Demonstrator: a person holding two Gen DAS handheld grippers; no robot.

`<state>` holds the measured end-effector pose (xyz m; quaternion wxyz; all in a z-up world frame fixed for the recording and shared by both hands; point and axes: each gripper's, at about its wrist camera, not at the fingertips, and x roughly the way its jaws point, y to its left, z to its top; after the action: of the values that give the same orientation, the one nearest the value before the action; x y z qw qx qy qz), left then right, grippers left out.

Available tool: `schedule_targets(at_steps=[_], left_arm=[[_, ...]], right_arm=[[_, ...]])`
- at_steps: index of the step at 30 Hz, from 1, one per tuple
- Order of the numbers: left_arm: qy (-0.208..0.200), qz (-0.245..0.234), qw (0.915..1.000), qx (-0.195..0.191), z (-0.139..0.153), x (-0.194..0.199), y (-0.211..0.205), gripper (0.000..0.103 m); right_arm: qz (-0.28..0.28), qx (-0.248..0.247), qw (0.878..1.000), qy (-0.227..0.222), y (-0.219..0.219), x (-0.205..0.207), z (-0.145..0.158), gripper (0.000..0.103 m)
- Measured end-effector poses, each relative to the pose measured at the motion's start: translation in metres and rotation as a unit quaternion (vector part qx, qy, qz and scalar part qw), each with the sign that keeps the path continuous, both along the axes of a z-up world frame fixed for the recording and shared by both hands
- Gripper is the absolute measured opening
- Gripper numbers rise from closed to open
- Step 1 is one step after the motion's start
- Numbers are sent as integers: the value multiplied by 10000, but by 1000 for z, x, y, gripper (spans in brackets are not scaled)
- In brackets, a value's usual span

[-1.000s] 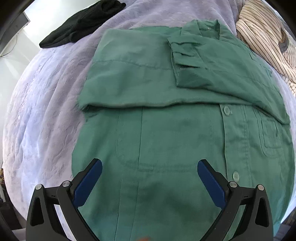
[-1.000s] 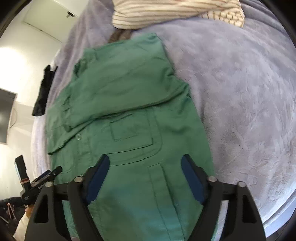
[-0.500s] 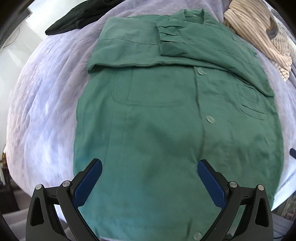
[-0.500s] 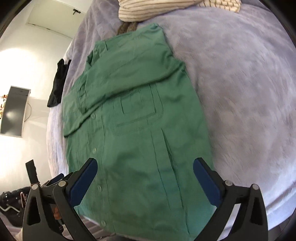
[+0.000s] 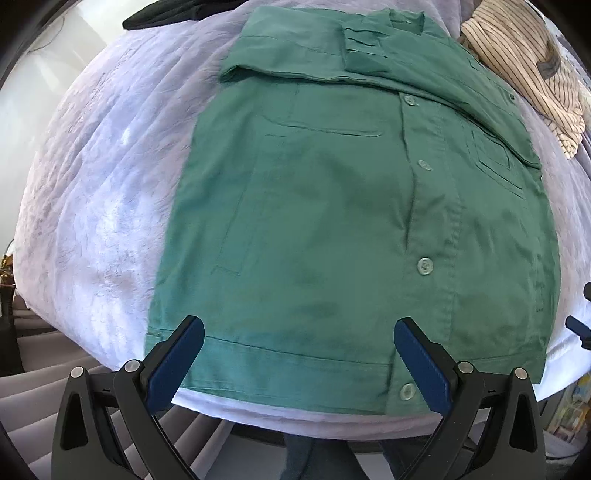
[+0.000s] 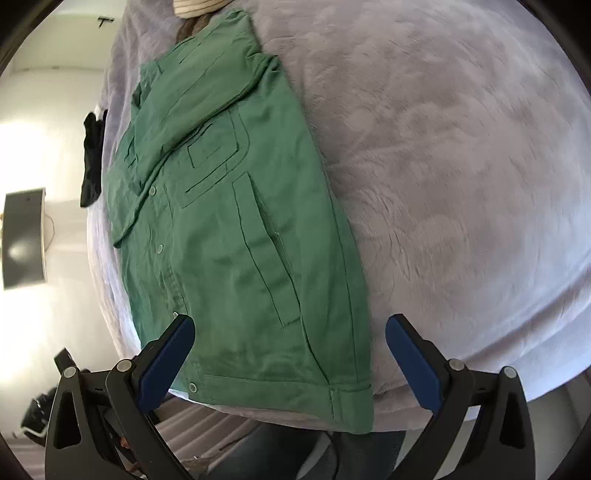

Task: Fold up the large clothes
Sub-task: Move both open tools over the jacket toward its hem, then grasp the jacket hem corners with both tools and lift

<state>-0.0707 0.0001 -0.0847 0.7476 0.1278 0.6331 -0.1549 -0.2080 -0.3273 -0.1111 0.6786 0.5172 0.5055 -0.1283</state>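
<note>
I hold my left gripper (image 5: 298, 354) above the hem of the green shirt (image 5: 332, 206), jaws spread wide, nothing between the pads. My right gripper (image 6: 290, 352) hangs over the shirt's bottom corner, jaws likewise wide apart and empty. The shirt lies flat, buttoned, on the lilac blanket (image 6: 461, 166), sleeves folded across the chest. A striped garment (image 5: 524, 66) lies beside its collar; a black garment (image 5: 166, 13) is well apart.

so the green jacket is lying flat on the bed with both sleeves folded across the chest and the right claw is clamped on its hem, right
Not quite. The right claw is not clamped on the hem: in the right wrist view its jaws stand wide open above the hem with nothing between the pads. The rest holds: the green jacket lies flat on the bed with both sleeves folded across the chest.
</note>
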Motion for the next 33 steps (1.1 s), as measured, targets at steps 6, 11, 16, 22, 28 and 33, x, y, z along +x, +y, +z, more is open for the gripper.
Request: schedule_targets(at_steps=[6,11,16,22,28,33], left_arm=[[158,38,9998,-87,-16,7,42,103],[291,148,9993,-202,-28,19,84,103],[388,453,9976,-355,-38,39,122,103],[852,335,9921,-857,-57,52,130,103],[1095,-93,9890,-988,-72,49,112,103],[1096,-398,9903,-755,-79,44,106,103]], right_arm=[[-437,53,9990,49,17,-14,-9,103],[-623,39,9979,162,36,-23,-22,103],[-625,144,9972,380,54,-27,-48,103],[-823,476,9953,171,67,-29,-56,103],[-1225,1168,9756,-1400,66,-27,-24,103],[-1311,1109,9811,-893,71,-25,-40,103]])
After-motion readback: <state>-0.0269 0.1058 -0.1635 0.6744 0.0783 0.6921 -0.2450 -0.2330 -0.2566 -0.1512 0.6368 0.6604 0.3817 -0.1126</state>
